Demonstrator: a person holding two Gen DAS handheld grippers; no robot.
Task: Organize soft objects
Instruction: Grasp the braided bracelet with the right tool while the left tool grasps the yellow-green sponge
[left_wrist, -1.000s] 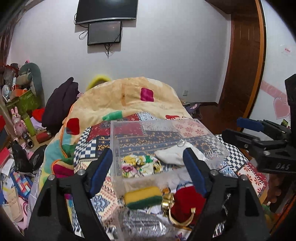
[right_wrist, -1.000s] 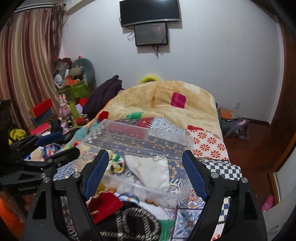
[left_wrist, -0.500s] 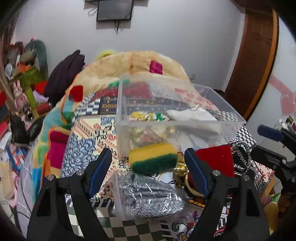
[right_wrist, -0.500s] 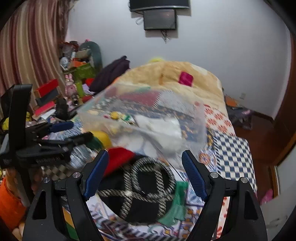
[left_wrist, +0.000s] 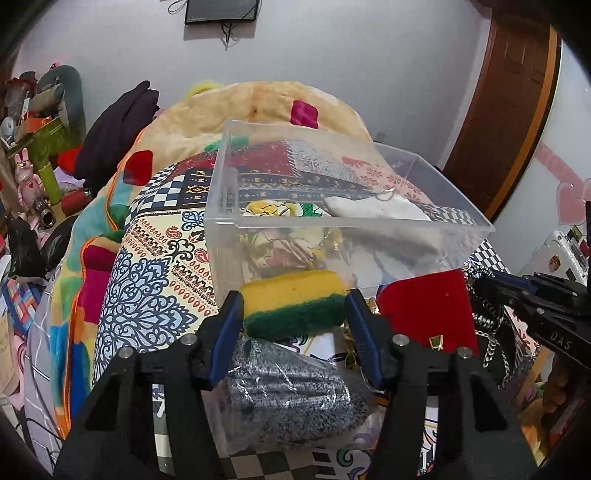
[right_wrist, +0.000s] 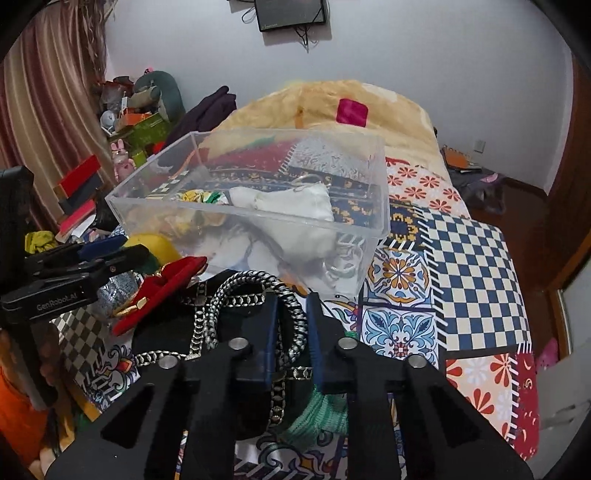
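Observation:
A clear plastic box (left_wrist: 236, 177) stands on the patterned bedspread and holds a white pouch (left_wrist: 384, 210) and a floral cloth (left_wrist: 280, 210). My left gripper (left_wrist: 293, 306) is shut on a yellow and green sponge (left_wrist: 291, 299) just in front of the box. My right gripper (right_wrist: 291, 310) is shut on the braided black and white rope handle (right_wrist: 295, 306) of a black bag (right_wrist: 236, 332) in front of the box (right_wrist: 373, 206). A red velvet pouch (left_wrist: 424, 310) and a bagged grey cloth (left_wrist: 288, 391) lie beside the sponge.
A beige quilt (left_wrist: 258, 107) is heaped behind the box. A green knitted item (right_wrist: 317, 417) lies under the right gripper. Toys and boxes (left_wrist: 40, 140) crowd the left of the bed. A wooden door (left_wrist: 506, 103) is at the right.
Both grippers moved down and forward toward the bed and closed: the left around the sponge, the right around the bag's rope handle.

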